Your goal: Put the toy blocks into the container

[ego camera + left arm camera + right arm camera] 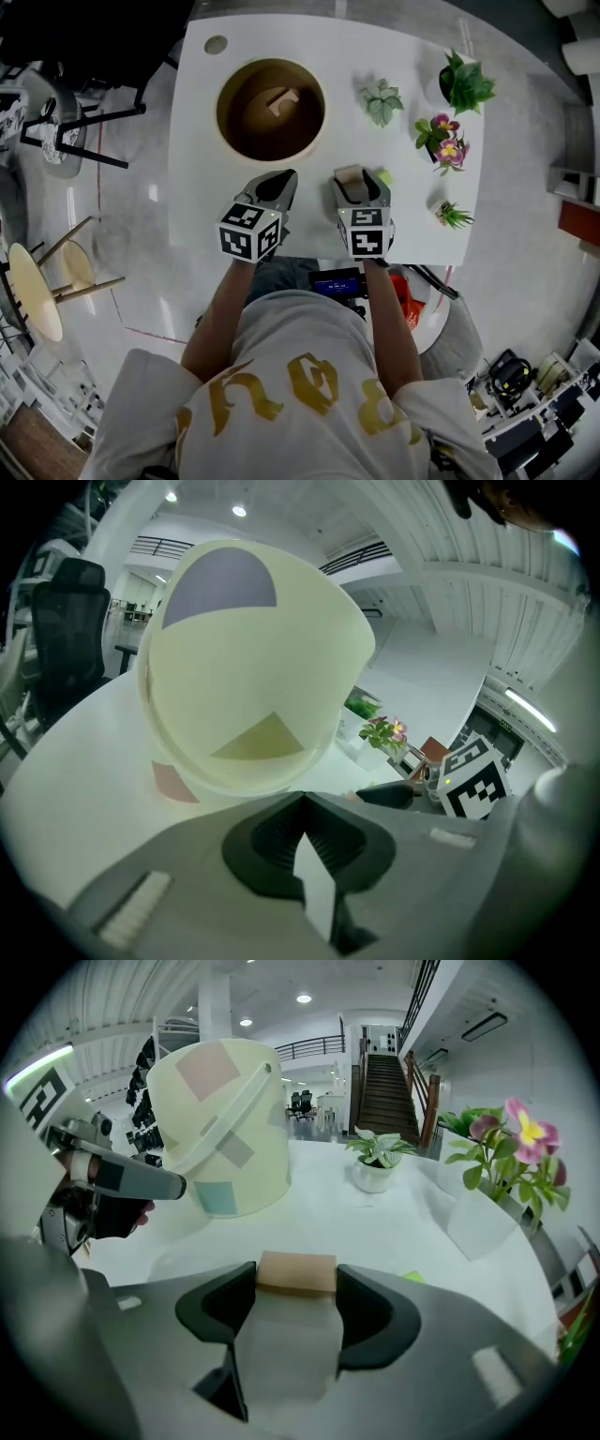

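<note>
A round cream container [225,131] stands on the white table [197,216], with one tan block [281,99] lying inside it. My left gripper [281,178] hovers just in front of the container [248,667], jaws shut with nothing held. My right gripper [361,178] points down at the table to the right of the container [220,1124]. A tan block [296,1272] sits between its wide-open jaws and fills the gap; the same block [349,175] shows at its tips from above. A small green piece [384,176] lies just right of that gripper.
Several small potted plants stand along the table's right side: a pale-leaved one [382,101], a dark green one [466,82], a flowering one [445,141] and a small grassy one [453,216]. The table's near edge runs right under both grippers. Chairs stand on the floor at left.
</note>
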`<state>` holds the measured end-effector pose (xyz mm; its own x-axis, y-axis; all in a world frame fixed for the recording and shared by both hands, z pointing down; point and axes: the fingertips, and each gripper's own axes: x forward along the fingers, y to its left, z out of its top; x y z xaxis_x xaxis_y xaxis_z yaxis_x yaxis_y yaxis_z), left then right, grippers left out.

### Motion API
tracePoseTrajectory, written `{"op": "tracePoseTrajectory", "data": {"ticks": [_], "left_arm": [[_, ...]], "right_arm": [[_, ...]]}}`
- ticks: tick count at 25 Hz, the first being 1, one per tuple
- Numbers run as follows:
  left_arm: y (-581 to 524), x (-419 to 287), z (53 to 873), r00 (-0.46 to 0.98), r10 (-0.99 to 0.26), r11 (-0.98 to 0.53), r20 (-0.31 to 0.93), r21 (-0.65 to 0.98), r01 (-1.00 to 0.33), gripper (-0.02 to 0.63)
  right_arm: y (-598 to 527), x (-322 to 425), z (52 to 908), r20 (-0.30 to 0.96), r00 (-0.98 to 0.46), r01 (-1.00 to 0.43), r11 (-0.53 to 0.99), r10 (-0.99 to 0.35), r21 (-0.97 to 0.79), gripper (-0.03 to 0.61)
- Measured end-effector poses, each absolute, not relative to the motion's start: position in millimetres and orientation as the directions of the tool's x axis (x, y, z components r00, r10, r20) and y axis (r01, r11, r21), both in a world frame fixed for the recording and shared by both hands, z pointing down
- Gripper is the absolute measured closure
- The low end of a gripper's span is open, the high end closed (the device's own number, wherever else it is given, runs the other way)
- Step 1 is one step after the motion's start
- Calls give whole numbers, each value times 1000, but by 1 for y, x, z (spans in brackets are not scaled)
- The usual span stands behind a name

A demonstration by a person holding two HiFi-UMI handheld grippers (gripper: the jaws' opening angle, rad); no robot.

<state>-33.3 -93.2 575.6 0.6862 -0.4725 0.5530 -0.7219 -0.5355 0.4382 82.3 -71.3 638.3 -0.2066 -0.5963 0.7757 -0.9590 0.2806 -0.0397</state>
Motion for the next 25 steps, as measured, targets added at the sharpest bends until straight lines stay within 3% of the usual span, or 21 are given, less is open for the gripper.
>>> {"op": "tracePoseTrajectory", "data": {"ticks": [25], "left_arm": [[-93,-38,557,676,-511,-531,531,424,-734,612]], "right_arm": [[-76,80,613,737,-236,-959,273,-633,-73,290]]}}
